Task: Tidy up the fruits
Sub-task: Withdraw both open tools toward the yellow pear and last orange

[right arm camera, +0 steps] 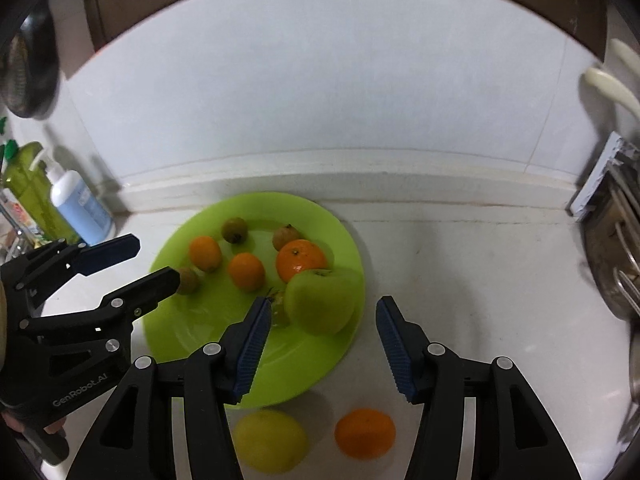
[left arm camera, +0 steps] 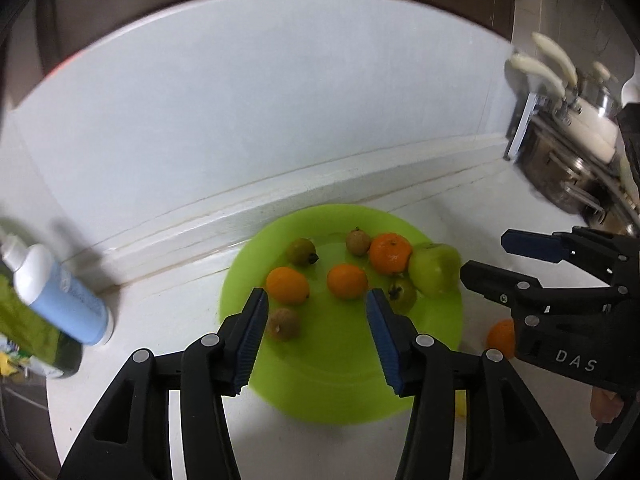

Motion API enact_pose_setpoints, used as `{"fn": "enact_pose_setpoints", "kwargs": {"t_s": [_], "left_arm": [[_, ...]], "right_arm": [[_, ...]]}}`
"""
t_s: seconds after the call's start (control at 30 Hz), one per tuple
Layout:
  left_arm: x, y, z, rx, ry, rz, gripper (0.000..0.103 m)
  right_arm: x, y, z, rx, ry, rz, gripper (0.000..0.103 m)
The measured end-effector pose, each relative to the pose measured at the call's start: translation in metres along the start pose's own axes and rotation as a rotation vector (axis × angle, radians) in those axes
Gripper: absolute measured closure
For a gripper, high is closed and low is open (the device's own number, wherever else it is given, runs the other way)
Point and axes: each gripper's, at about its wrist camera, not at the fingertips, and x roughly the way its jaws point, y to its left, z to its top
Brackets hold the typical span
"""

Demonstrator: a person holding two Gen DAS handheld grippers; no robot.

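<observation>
Nearest the right gripper (right arm camera: 322,344), on the counter (right arm camera: 460,264), lie a lemon (right arm camera: 270,440) and an orange (right arm camera: 365,433). Both grippers gape wide, empty. Beyond, the green plate (right arm camera: 192,328) holds an apple (right arm camera: 322,302) and smaller fruit; the left gripper (left arm camera: 316,338) hovers above it.

The plate (right arm camera: 192,332) is bright lime green. On it lie three oranges (right arm camera: 300,260) in vivid orange, a pale green apple (right arm camera: 320,304), and small brownish-green fruits (right arm camera: 235,230). On the white counter (right arm camera: 460,260) sit another orange (right arm camera: 365,433) and a yellow lemon (right arm camera: 270,440). Both tongs (right arm camera: 320,344) are black with ribbed blue pads (right arm camera: 252,348). The bottle (right arm camera: 82,208) is light blue with a white top.
</observation>
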Motion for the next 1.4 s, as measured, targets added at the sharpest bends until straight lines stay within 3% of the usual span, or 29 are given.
{"fn": "enact_pose_setpoints", "kwargs": {"t_s": [0.33,0.67,1.0,1.4], "left_arm": [[-0.064,-0.017,-0.014,-0.011,-0.104,-0.018,0.039],[-0.092,-0.046,-0.033,0.046,-0.146,-0.042,0.032],[-0.082,-0.071,-0.056,0.076,-0.127,-0.08,0.032],[-0.043,-0.087,-0.075,0.112,-0.075,-0.14,0.033]], "right_arm": [[-0.066,0.013,-0.019,-0.049,-0.124,-0.022,0.035],[-0.106,-0.001,-0.048,-0.052,-0.173,-0.062,0.034],[-0.104,-0.019,-0.076,-0.053,-0.15,-0.066,0.034],[-0.065,-0.035,-0.101,-0.048,-0.058,-0.031,0.034]]}}
